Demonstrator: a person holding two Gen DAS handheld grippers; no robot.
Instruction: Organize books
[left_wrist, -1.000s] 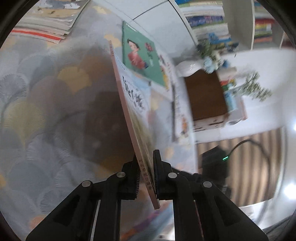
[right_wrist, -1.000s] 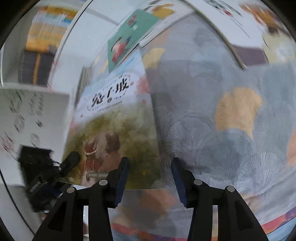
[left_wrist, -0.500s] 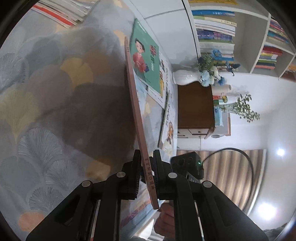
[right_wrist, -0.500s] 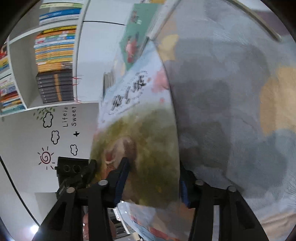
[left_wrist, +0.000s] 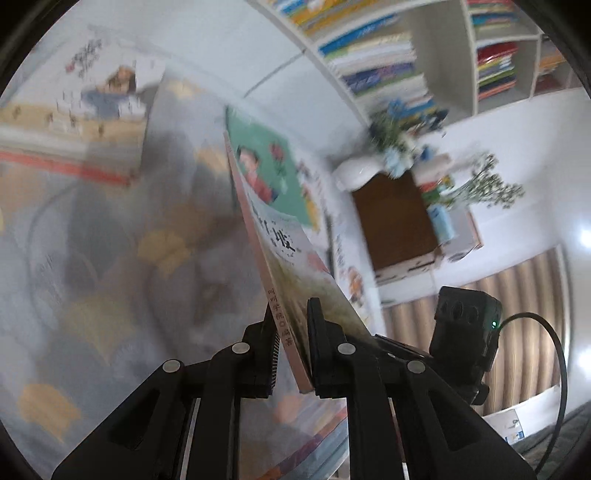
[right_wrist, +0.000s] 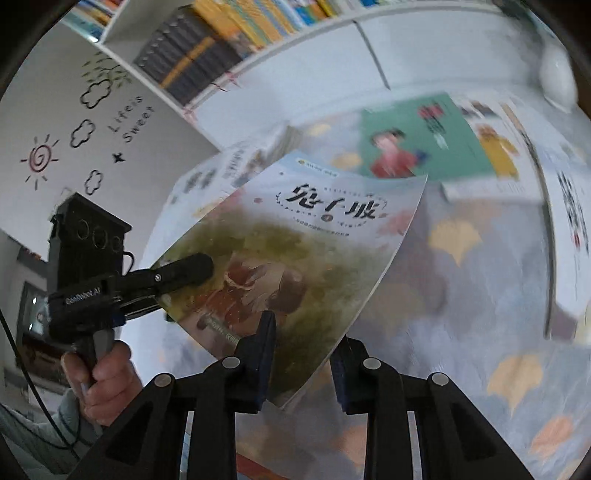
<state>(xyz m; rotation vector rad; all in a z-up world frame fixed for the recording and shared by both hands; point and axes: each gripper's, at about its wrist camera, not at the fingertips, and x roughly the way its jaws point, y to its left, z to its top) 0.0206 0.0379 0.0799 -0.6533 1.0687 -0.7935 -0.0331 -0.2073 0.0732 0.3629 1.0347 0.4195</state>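
My left gripper (left_wrist: 293, 347) is shut on the spine edge of a thin picture book (left_wrist: 284, 258) and holds it on edge, lifted off the patterned cloth. The same book (right_wrist: 295, 251) shows its cover in the right wrist view, with the left gripper (right_wrist: 181, 273) clamped on its left edge. My right gripper (right_wrist: 303, 354) is open, its jaws standing on either side of the book's lower corner without closing on it. A green-covered book (left_wrist: 269, 173) lies flat on the cloth behind; it also shows in the right wrist view (right_wrist: 417, 136).
A stack of books (left_wrist: 74, 122) lies at the far left on the cloth. More books (right_wrist: 569, 229) lie along the right side. A bookshelf (left_wrist: 424, 48) stands against the wall, and a brown cabinet (left_wrist: 395, 221) with a white vase (left_wrist: 358, 170) is beside the table.
The left gripper has lifted and turned the book, so its cover faces the right camera more squarely. Both views have swung up toward the shelves. The right gripper has stayed open.
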